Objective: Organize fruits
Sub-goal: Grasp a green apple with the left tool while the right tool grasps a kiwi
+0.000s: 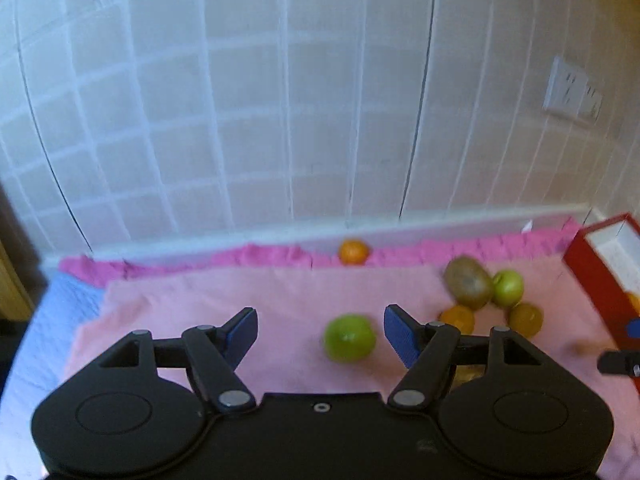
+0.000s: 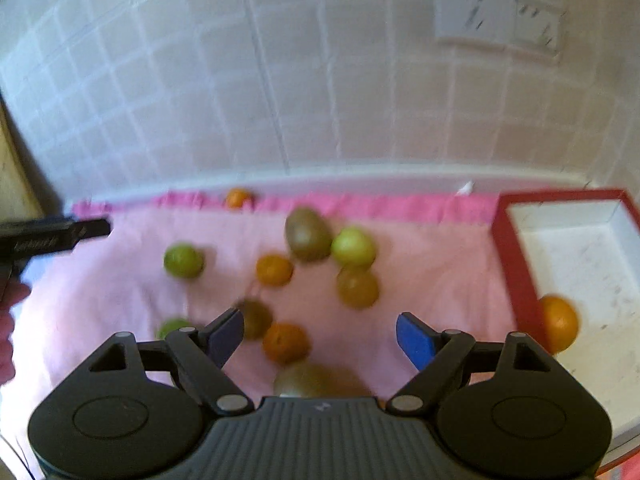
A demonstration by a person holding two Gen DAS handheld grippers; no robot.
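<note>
Green and round, the apple (image 1: pixel 349 338) lies on the pink cloth (image 1: pixel 280 292) at lower centre of the left view, just ahead between the spread, empty jaws of the left gripper (image 1: pixel 321 336), likely nearer it than the equally spread, empty right gripper (image 2: pixel 320 338).

Home room, tiled wall (image 1: pixel 240 120), wall sockets (image 2: pixel 500 20), pink cloth (image 1: pixel 240 292)

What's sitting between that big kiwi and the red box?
In the right wrist view, a green apple lies beside the kiwi; then bare pink cloth up to the red box.
</note>
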